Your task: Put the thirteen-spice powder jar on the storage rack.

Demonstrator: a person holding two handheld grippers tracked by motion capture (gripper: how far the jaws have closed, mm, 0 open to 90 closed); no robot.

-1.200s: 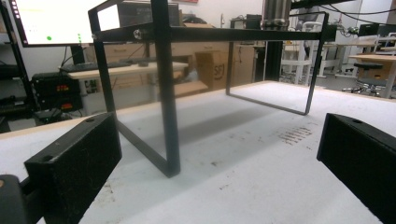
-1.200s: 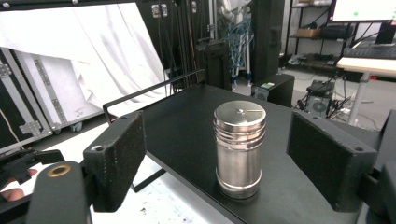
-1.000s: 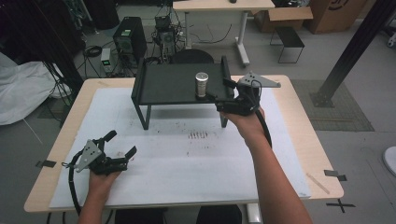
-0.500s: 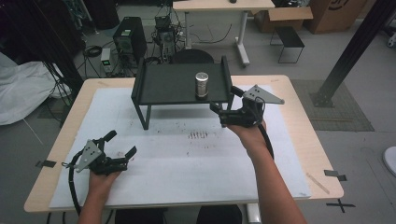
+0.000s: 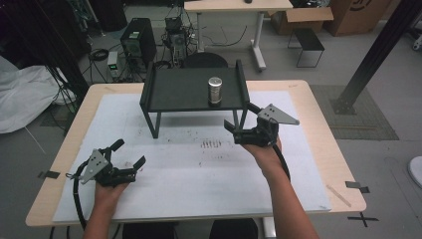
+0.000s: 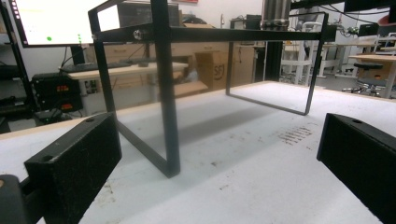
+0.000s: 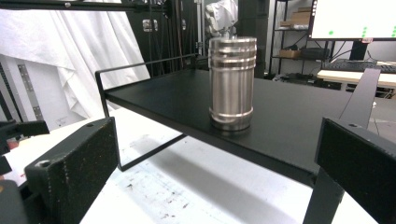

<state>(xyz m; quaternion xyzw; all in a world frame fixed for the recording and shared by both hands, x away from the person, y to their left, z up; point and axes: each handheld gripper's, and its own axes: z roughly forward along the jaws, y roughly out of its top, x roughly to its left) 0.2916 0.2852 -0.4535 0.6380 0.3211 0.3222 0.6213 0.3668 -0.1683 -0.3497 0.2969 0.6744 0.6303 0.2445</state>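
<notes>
A silver metal canister [image 5: 215,90] stands upright on a black raised shelf [image 5: 179,92] at the back of the table. My right gripper [image 5: 239,115] is open, just in front of the shelf's right front leg and a little below the shelf top. In the right gripper view the canister [image 7: 232,84] stands on the shelf [image 7: 289,130], beyond the wide-apart jaws of the gripper [image 7: 219,163], which hold nothing. My left gripper [image 5: 130,153] rests open near the table's front left. Its view has a shelf leg [image 6: 168,93] ahead of the empty gripper [image 6: 219,158].
A white mat [image 5: 189,184] covers most of the wooden table [image 5: 328,134], with a patch of dark marks [image 5: 211,144] in front of the shelf. Beyond the far edge stand a computer tower [image 5: 135,42] and another desk [image 5: 239,6].
My right gripper has drawn back from the shelf's right end toward the person and dropped lower, with nothing in it. The canister stays on the shelf. The left gripper has not moved.
</notes>
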